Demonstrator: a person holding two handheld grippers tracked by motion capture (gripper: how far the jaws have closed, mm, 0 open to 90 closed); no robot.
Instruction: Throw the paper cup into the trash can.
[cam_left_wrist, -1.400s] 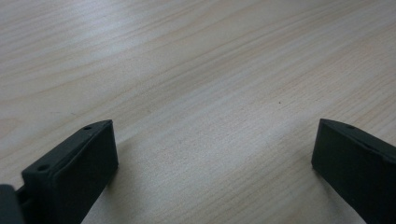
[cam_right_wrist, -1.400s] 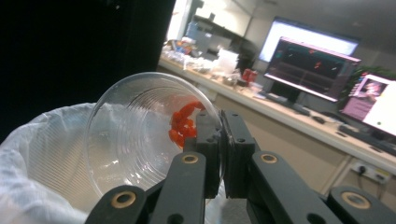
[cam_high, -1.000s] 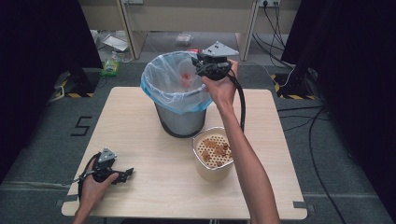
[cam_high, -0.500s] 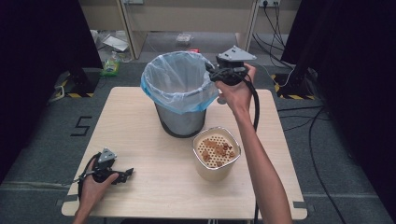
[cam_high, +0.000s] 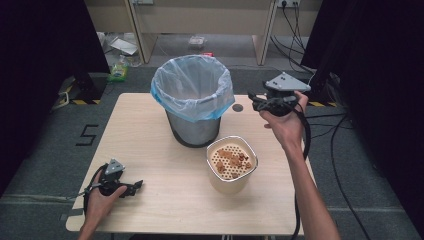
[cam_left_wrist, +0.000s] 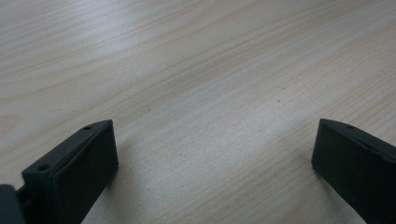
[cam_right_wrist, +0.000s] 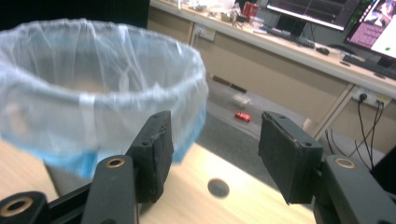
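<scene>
Nearest, at the table's front left corner: left gripper parked low on the wood, no different from a second ago. Jaws spread wide in the left gripper view, bare table between them, nothing held or touched.

Mid-table: pale cup with a perforated insert, brownish scraps lying on it, just in front of the bin and slightly to its right.

Farther back, the change: right gripper above the bin mouth with something red at its tips a second ago, over the right rim half a second ago, now pulled clear to the right and held in the air above the table's far right. Jaws parted about halfway in the right gripper view, nothing between them, touching nothing; bin liner behind the left-hand jaw. Red piece gone from the tips, so probably dropped into the bin, though the bin's inside not readable here. Likely one scrap delivered, more waiting in the cup.
</scene>
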